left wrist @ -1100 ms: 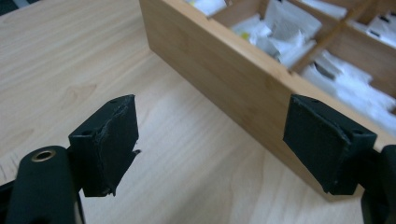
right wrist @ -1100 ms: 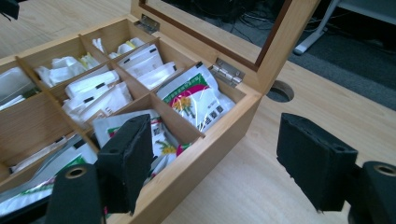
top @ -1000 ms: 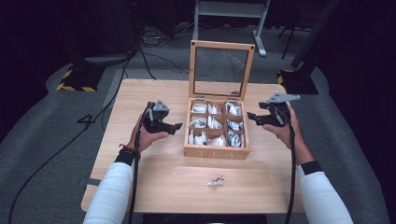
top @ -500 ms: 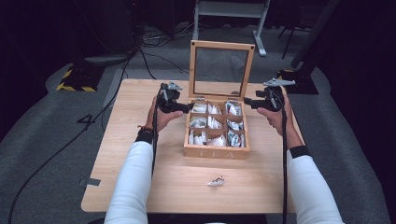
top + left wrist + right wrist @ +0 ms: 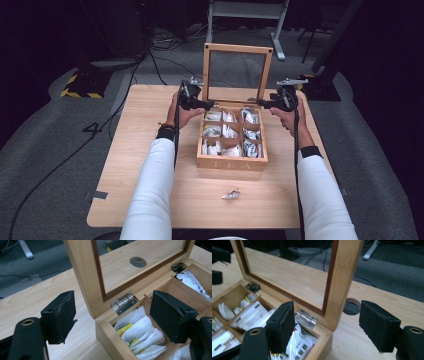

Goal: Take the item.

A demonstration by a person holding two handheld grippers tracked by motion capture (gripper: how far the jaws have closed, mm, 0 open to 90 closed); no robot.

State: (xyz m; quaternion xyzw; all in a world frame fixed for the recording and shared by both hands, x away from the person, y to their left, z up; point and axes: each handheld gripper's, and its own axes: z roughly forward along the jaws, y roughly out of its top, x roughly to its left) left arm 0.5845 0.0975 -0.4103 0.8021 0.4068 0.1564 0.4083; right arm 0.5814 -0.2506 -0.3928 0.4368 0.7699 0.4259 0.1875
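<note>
A wooden tea box (image 5: pixel 232 162) stands mid-table with its glass-paned lid (image 5: pixel 237 49) upright. Its compartments hold white tea bags (image 5: pixel 140 332) and packets (image 5: pixel 299 345). My left gripper (image 5: pixel 208 105) is at the lid's lower left corner, open. In the left gripper view the lid's side rail (image 5: pixel 85 277) and hinge (image 5: pixel 123 302) sit between the jaws of that gripper (image 5: pixel 112 305), with no pad touching. My right gripper (image 5: pixel 261 104) is at the lower right corner, also open. The lid's other rail (image 5: pixel 342 282) stands between the jaws of the right gripper (image 5: pixel 327 312), untouched.
A small silver wrapped packet (image 5: pixel 231 194) lies on the table (image 5: pixel 145 125) in front of the box. A round cable hole (image 5: pixel 351 307) is in the tabletop behind the lid. Cables and a stand's feet (image 5: pixel 245 10) lie on the grey floor beyond the table.
Both hands have moved away from the box's sides, forward and inward, to the lid's lower corners at the hinges. The box and the packet have stayed put.
</note>
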